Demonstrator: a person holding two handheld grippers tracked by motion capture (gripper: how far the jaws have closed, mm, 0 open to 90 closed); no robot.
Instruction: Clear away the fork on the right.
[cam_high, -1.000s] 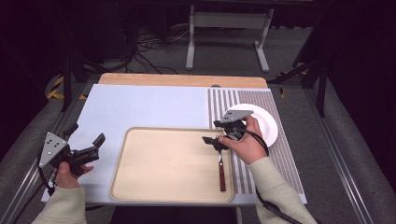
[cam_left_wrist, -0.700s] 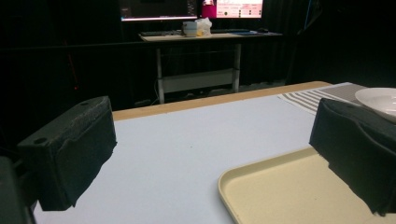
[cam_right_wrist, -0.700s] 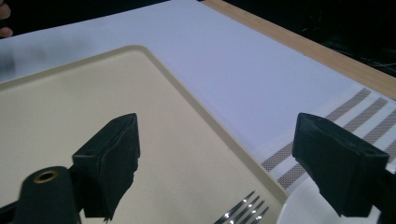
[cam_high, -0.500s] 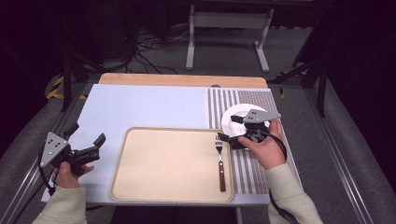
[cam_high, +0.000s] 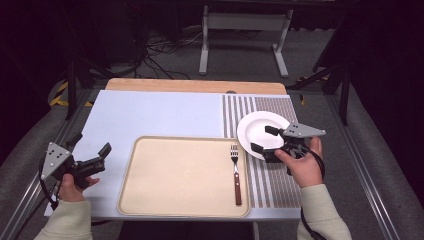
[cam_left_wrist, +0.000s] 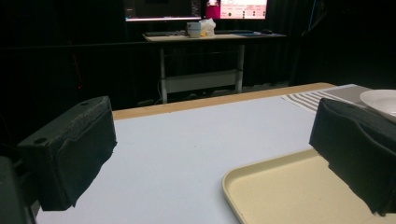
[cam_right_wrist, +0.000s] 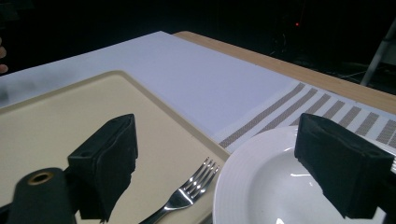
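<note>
While seen from above: right gripper (cam_high: 264, 139) gaping over plate (cam_high: 252, 131), empty, jaws just widened; fork (cam_high: 236, 172) on tray (cam_high: 175, 210); left gripper (cam_high: 91, 156) open, empty | left gripper view: spread above mat (cam_left_wrist: 187, 149) | right gripper view: straddles plate rim (cam_right_wrist: 233, 177), fork (cam_right_wrist: 187, 191) beside

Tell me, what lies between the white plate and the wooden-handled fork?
In the high view, only striped grey placemat and the beige tray's rim separate the round white plate from the wooden-handled fork.

glossy white plate (cam_right_wrist: 275, 186), shiny metal fork (cam_right_wrist: 189, 193), seemingly wooden-handled
</note>
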